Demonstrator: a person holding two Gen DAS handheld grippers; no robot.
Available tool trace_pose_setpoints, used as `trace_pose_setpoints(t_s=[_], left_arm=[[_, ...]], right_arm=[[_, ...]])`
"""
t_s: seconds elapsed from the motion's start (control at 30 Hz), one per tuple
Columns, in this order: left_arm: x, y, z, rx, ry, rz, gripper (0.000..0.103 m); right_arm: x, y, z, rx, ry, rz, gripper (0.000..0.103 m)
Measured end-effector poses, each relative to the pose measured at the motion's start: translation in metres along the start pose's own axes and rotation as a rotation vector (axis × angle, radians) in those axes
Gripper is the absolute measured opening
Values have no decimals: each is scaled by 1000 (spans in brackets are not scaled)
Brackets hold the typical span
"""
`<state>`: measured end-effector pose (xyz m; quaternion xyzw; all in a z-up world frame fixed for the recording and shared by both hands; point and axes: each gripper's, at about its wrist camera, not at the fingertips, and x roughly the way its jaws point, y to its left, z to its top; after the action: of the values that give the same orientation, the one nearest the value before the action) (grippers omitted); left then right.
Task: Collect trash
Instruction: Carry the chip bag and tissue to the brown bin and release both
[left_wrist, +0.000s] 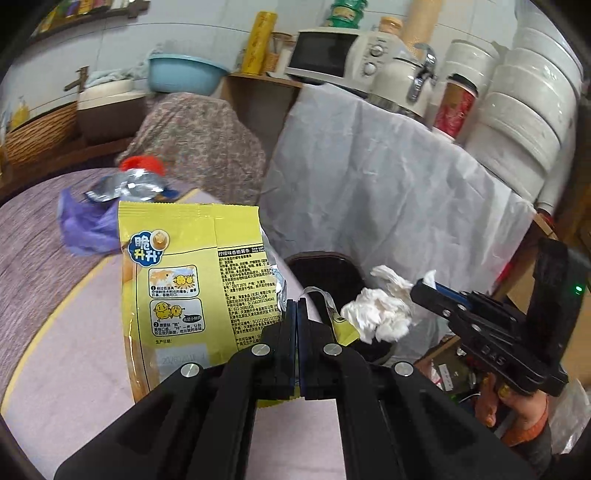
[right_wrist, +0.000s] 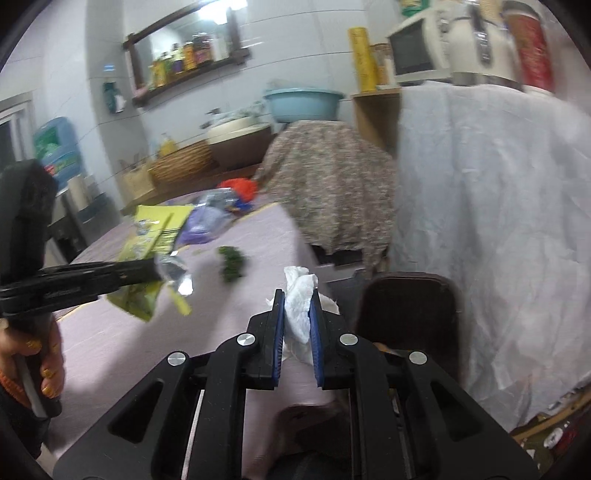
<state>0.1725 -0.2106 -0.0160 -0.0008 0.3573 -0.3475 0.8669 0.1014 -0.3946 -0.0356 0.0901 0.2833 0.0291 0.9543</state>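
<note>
My left gripper (left_wrist: 296, 306) is shut on a yellow snack bag (left_wrist: 184, 280) and holds it up above the pink tablecloth; the bag also shows in the right wrist view (right_wrist: 138, 295). My right gripper (right_wrist: 298, 295) is shut on a crumpled white tissue (right_wrist: 300, 295), which also shows in the left wrist view (left_wrist: 380, 310), held near the table's corner beside a dark bin (left_wrist: 328, 273). The bin also shows in the right wrist view (right_wrist: 406, 306). On the table lie a silver wrapper (left_wrist: 125, 184), a purple plastic bag (left_wrist: 88, 221) and a green scrap (right_wrist: 232, 262).
A chair under a patterned cloth (left_wrist: 199, 140) stands behind the table. A cabinet draped in white sheet (left_wrist: 388, 184) carries a microwave (left_wrist: 325, 55) and white appliances. A blue basin (left_wrist: 184, 74) sits at the back.
</note>
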Motion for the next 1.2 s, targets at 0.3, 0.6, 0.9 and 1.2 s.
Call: trace_pose_setpoints(t_s=[0.3,0.6,0.9,1.2], left_arm=[[55,-59,11,76,62,-82,2],[120,-79,1,56,200,-112,2],[189,-94,-8,26,341,-127,2],[222,-95,-15,-14,422,-143,10]], right_arm=[[76,-92,-35,117,159,-197,14],[122,-140,-92,292,233,-276,58],[91,-158,-111,331,193,-373,64],[70,-198,-123,391,212,-496,64]])
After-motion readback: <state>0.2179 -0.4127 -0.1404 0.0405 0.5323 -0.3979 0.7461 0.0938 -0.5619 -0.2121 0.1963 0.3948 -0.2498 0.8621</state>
